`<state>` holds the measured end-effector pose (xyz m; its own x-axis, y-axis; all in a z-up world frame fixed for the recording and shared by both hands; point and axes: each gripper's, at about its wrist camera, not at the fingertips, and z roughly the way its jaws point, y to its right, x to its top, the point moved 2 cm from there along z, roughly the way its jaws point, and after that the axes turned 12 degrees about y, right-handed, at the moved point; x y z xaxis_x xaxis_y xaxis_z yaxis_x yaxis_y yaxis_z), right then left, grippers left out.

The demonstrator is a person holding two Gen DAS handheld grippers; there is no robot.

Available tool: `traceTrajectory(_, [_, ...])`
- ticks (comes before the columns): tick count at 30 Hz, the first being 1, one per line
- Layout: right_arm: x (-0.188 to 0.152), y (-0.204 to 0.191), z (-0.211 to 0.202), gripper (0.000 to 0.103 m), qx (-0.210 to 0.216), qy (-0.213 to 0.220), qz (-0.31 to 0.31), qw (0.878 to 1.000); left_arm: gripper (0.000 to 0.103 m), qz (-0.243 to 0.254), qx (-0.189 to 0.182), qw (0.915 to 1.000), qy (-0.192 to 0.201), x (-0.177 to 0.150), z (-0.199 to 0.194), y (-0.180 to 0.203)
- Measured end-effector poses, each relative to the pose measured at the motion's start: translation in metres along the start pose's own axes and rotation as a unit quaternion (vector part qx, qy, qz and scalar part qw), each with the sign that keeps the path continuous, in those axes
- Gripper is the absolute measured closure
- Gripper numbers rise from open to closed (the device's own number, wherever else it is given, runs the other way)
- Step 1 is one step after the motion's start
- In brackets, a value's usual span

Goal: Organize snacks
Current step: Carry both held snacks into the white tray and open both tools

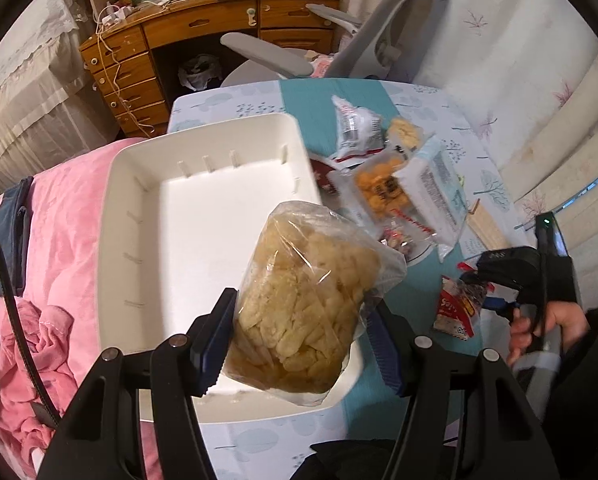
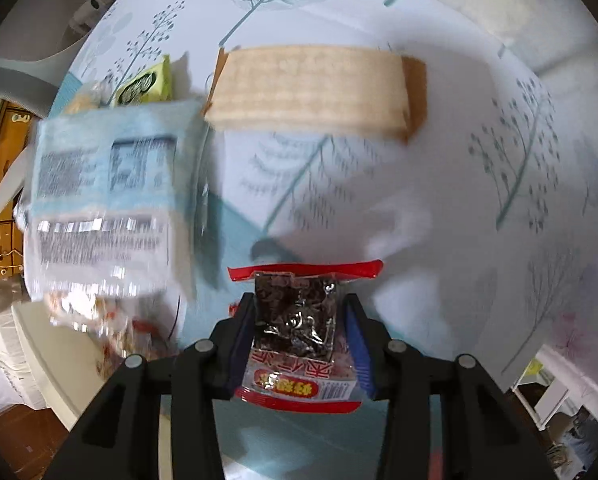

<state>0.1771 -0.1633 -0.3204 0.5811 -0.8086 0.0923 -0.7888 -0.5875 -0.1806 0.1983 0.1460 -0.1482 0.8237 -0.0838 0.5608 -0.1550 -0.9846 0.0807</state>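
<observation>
My left gripper [image 1: 303,332] is shut on a clear bag of pale chips [image 1: 311,280] and holds it tilted above the near right corner of an empty white bin [image 1: 203,216]. The bin stands on the left part of the table. To the right, a hand [image 1: 539,320] holds my right gripper [image 1: 487,296] low over the table. In the right wrist view my right gripper [image 2: 299,316] is shut on a small red-edged packet of dark snacks [image 2: 299,360]. The same packet [image 1: 457,312] shows in the left wrist view too.
A pile of snacks lies right of the bin: an orange puffs bag [image 1: 383,184], a light blue packet [image 1: 439,184] and a white and red packet [image 1: 355,128]. A wafer pack [image 2: 315,88] lies on the tree-print tablecloth [image 2: 479,200]. Pink bedding [image 1: 59,240], a wooden desk [image 1: 203,24] and a grey chair [image 1: 267,52] surround the table.
</observation>
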Motion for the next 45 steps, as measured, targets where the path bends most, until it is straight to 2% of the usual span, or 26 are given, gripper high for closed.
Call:
traceTrajectory(9, [-0.078, -0.029, -0.025, 0.06, 0.056, -0.004, -0.031, 0.998, 0.042, -0.019, 0.007, 0.9995, -0.026, -0.019, 0.003, -0.053])
traceTrajectory(16, [-0.121, -0.067, -0.062, 0.06, 0.108, 0.049, -0.106, 0.987, 0.042, -0.048, 0.014, 0.9976, -0.048, -0.033, 0.011, -0.091])
traceTrajectory(21, [-0.128, -0.09, -0.089, 0.059, 0.158, 0.101, -0.16, 0.969, 0.042, -0.084, 0.035, 0.9944, -0.054, -0.042, 0.017, -0.117])
traceTrajectory(25, [-0.144, -0.093, -0.122, 0.059, 0.202, 0.128, -0.207, 0.949, 0.042, -0.11, 0.063, 0.9906, -0.052, -0.048, 0.019, -0.137])
traceTrajectory(29, [-0.161, -0.104, -0.131, 0.059, 0.239, 0.127, -0.252, 0.929, 0.042, -0.129, 0.076, 0.9871, -0.056, -0.053, 0.02, -0.151])
traceTrajectory(34, [-0.188, -0.125, -0.142, 0.058, 0.283, 0.112, -0.318, 0.898, 0.041, -0.135, 0.075, 0.9866, -0.053, -0.057, 0.02, -0.155])
traceTrajectory(37, [-0.198, -0.132, -0.147, 0.05, 0.296, 0.114, -0.343, 0.884, 0.039, -0.128, 0.075, 0.9883, -0.037, -0.058, 0.017, -0.153])
traceTrajectory(40, [-0.206, -0.133, -0.148, 0.03, 0.31, 0.115, -0.352, 0.876, 0.023, -0.119, 0.076, 0.9896, -0.032, -0.059, 0.016, -0.15])
traceTrajectory(41, [-0.208, -0.133, -0.149, 0.028, 0.312, 0.116, -0.353, 0.875, 0.019, -0.118, 0.076, 0.9897, -0.03, -0.059, 0.015, -0.149])
traceTrajectory(45, [-0.211, -0.13, -0.147, 0.028, 0.314, 0.114, -0.355, 0.873, 0.019, -0.113, 0.078, 0.9903, -0.023, -0.059, 0.011, -0.146])
